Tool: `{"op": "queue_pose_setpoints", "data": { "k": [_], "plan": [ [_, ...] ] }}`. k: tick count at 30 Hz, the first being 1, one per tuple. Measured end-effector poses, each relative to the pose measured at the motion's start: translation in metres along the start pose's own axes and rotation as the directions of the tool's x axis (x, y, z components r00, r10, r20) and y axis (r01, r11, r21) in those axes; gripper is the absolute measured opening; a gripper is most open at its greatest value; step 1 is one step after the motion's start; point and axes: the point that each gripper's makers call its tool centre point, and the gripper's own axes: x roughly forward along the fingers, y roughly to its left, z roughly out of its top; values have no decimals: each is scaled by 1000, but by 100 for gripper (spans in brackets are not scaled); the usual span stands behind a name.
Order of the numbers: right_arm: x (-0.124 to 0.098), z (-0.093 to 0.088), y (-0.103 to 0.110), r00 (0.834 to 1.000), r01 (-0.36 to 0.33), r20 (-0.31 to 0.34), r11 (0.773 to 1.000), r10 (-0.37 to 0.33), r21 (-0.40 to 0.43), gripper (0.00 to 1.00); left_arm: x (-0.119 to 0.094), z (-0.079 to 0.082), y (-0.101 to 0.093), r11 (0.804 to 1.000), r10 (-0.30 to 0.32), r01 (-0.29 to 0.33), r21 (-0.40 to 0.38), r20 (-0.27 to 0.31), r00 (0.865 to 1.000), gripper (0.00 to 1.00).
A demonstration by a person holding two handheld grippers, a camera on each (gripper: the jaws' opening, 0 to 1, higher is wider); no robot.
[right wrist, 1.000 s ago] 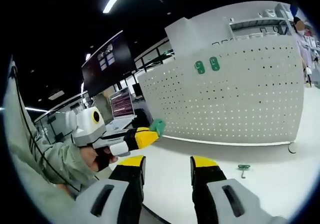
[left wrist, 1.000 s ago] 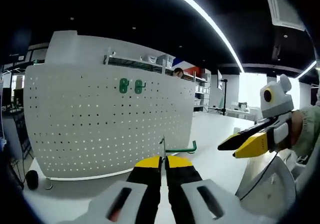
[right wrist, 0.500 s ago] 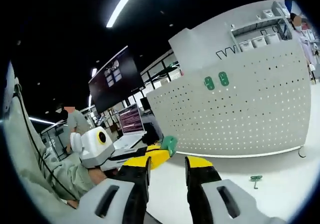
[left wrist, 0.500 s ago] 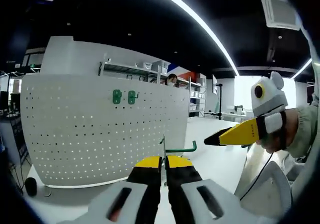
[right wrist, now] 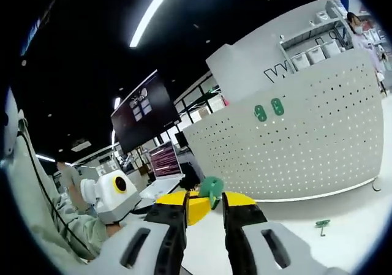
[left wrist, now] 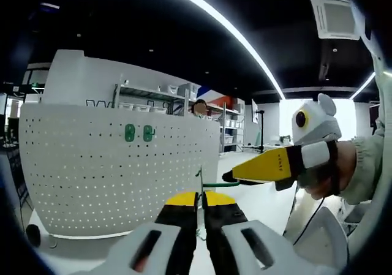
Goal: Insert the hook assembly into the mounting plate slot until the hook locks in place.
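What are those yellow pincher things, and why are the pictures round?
A person holds a pinching tool, called a gripper, in each hand. A small fish-eye camera rides on each one, so the pictures come out round. In the left gripper view, the left gripper pinches a green metal hook. The right gripper reaches in beside it, touching the hook's tip. Behind stands a white board full of holes with two green hook plates on it. In the right gripper view, another green hook lies on the white table.

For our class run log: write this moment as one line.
left claw: shut on green hook | right claw: narrow gap at hook's green end | pegboard: upright, two green plates mounted | spare hook: on table
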Motion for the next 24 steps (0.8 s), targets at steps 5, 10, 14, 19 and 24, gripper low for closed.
{"op": "queue_pose_setpoints", "data": {
  "k": [5, 10, 14, 19, 24],
  "plan": [
    [2, -1, 1, 1000, -4, 1, 1000, 4, 20, 17, -1, 0, -3, 1000, 0, 0, 21, 6, 1000, 3],
    [4, -2, 0, 1000, -3, 3, 999, 3, 32, 16, -1, 1, -6, 1000, -8, 8, 25, 13, 1000, 3],
    [5, -2, 0, 1000, -5, 7, 999, 5, 38, 14, -1, 3, -8, 1000, -14, 14, 16, 22, 1000, 3],
    [7, -3, 1, 1000, -11, 8, 999, 11, 51, 13, -1, 5, -11, 1000, -16, 16, 15, 30, 999, 3],
    [8, -3, 2, 1000, -12, 8, 998, 11, 59, 11, -1, 8, -12, 1000, -18, 18, 10, 40, 999, 3]
  ]
}}
